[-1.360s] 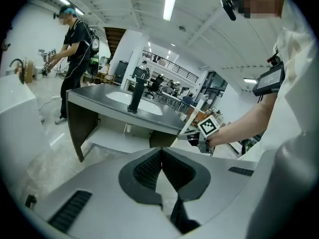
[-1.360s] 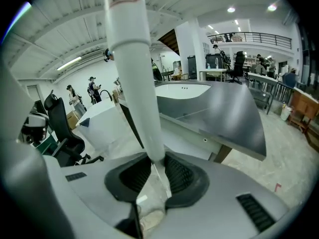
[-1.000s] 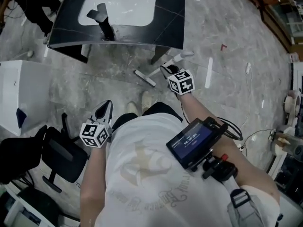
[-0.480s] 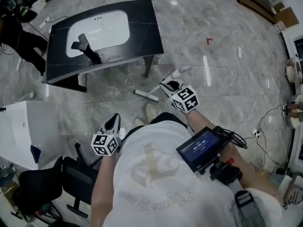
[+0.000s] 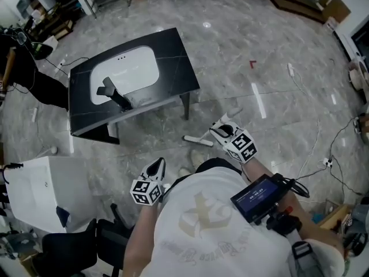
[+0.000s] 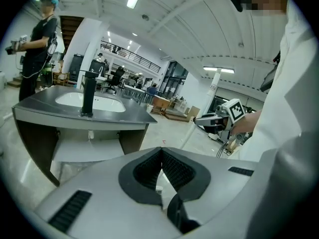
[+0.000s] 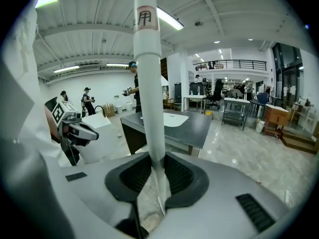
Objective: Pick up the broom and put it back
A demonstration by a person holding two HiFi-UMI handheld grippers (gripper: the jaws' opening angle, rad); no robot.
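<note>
We keep the right gripper (image 5: 222,133) clamped on the broom (image 7: 148,73) handle as we straighten up, so the broom now sits lower centre in the head view, apart from the sink table (image 5: 173,62), the left gripper (image 5: 156,167) pinched together and empty at lower left; pickup looks done, putting back remains.

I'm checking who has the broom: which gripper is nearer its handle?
Right. The right gripper is shut on the broom handle, which rises between its jaws. The left gripper hangs apart from it, at the person's other side, holding nothing.
</note>
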